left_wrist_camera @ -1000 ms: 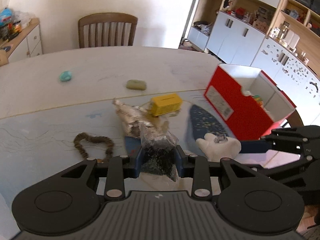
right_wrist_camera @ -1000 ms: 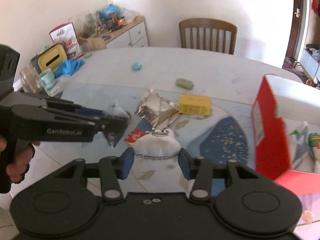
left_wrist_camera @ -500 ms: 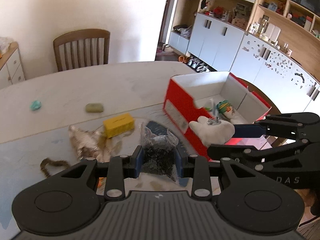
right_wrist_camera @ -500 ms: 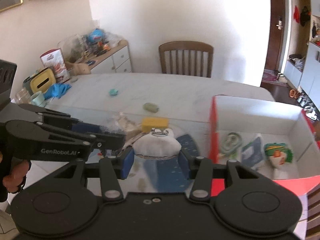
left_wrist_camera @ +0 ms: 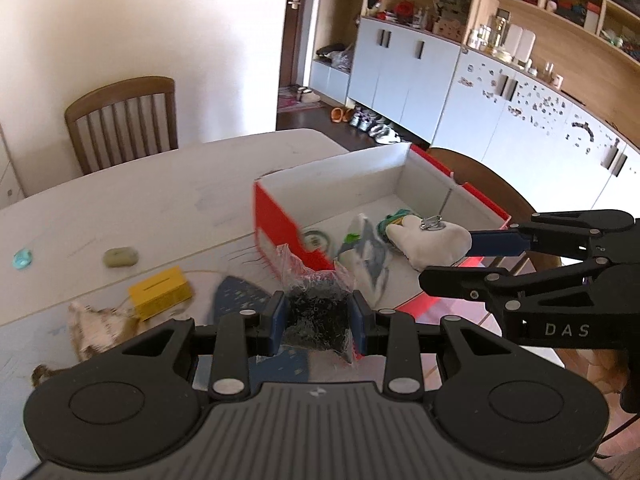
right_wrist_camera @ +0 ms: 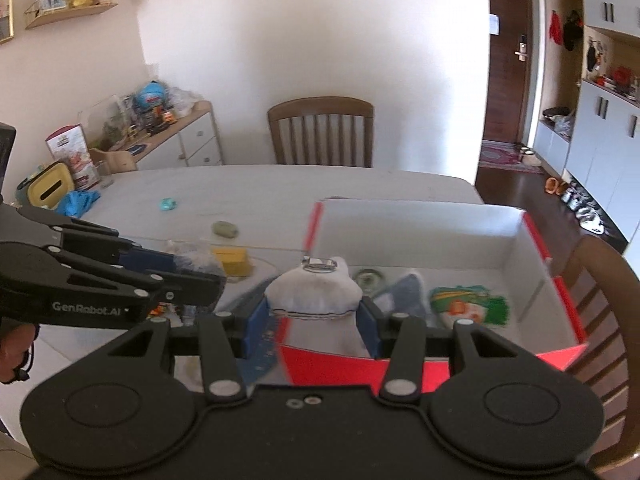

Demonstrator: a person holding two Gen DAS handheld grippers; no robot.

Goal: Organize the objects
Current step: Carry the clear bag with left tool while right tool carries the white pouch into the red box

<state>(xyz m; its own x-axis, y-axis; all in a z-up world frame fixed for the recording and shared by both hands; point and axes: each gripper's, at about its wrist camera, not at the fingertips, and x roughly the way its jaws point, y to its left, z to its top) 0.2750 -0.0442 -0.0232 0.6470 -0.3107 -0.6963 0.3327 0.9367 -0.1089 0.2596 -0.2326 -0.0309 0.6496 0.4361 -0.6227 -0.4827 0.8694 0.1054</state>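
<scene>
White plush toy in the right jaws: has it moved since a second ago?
Yes. The white plush toy has travelled from over the table mat to above the red box.

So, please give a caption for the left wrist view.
Left tongs hold a clear bag near the red box.

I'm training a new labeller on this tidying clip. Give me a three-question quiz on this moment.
1. True or false: the left gripper is empty.
2. What does the right gripper hold? A) yellow box B) white plush toy C) green soap
3. Fill in: the red box has ___ inner walls.

Key: 1 false, it clamps a clear bag of dark bits. 2 B, the white plush toy. 3 white.
</scene>
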